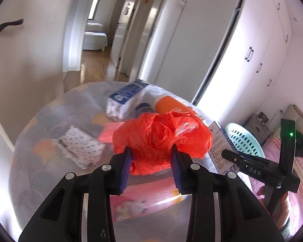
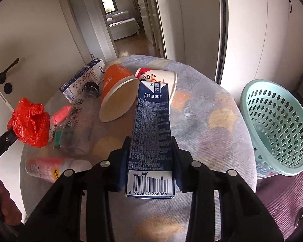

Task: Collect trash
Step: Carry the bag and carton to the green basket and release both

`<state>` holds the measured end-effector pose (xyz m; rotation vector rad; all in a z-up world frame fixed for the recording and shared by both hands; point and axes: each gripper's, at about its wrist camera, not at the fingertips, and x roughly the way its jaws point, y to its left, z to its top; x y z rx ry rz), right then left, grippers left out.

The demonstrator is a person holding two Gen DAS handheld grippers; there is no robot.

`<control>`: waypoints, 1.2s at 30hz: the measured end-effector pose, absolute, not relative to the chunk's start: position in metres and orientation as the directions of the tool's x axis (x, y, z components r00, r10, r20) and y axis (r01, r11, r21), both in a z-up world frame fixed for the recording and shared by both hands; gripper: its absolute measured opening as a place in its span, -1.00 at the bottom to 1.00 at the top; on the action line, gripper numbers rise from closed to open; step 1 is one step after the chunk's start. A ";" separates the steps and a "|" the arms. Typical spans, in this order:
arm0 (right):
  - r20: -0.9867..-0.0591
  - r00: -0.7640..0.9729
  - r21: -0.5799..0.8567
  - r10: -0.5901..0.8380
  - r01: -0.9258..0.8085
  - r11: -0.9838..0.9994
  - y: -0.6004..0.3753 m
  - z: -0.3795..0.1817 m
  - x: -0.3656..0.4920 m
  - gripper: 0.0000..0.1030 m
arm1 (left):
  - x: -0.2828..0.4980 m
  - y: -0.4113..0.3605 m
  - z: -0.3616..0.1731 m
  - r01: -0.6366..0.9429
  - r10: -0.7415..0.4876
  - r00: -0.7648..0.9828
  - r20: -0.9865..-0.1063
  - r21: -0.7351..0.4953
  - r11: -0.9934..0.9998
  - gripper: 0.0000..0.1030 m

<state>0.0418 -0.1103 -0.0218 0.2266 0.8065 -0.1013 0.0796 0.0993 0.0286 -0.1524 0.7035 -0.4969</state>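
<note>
My left gripper point(image 1: 151, 157) is shut on a crumpled red plastic bag point(image 1: 161, 139) and holds it above the round table; the bag also shows at the left of the right wrist view point(image 2: 29, 121). My right gripper point(image 2: 151, 147) is shut on a dark blue milk carton point(image 2: 151, 133), barcode end toward the camera, held over the table. A mint green perforated basket point(image 2: 278, 127) stands to the right of the table and also shows in the left wrist view point(image 1: 242, 139).
On the patterned table point(image 2: 212, 121) lie an orange paper cup point(image 2: 115, 92), a white panda cup point(image 2: 161, 76), a clear plastic bottle point(image 2: 78, 121), a blue-white carton point(image 2: 82, 78) and a pink bottle point(image 2: 48, 168). Beyond are a door and a hallway.
</note>
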 end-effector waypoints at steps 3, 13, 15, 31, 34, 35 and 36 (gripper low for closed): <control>-0.715 0.699 0.174 -0.006 0.187 0.967 -0.125 -0.017 0.035 -0.33 | 0.079 0.081 0.030 0.412 -0.504 0.639 -0.581 -0.296 0.862 -0.34; -0.622 0.777 0.186 -0.097 0.266 0.946 -0.181 0.021 0.003 -0.33 | 0.084 -0.009 0.045 0.525 -0.592 0.578 -0.562 -0.300 0.797 -0.34; -0.605 0.785 0.181 -0.136 0.301 0.936 -0.196 0.027 -0.001 -0.33 | 0.086 -0.028 0.047 0.543 -0.610 0.565 -0.556 -0.306 0.782 -0.34; -0.633 0.708 0.205 -0.313 0.544 0.814 -0.318 0.004 -0.003 -0.33 | 0.116 -0.214 0.015 0.658 -0.683 0.422 -0.596 -0.317 0.683 -0.34; -0.655 0.681 0.209 -0.329 0.581 0.787 -0.336 -0.006 -0.003 -0.33 | 0.116 -0.246 -0.002 0.675 -0.674 0.387 -0.629 -0.305 0.672 -0.34; -0.662 0.671 0.209 -0.333 0.592 0.778 -0.341 -0.010 -0.003 -0.33 | 0.116 -0.254 -0.007 0.681 -0.669 0.380 -0.639 -0.296 0.670 -0.34; -0.669 0.662 0.210 -0.336 0.603 0.770 -0.346 -0.013 -0.003 -0.33 | 0.116 -0.261 -0.012 0.685 -0.664 0.373 -0.648 -0.290 0.668 -0.34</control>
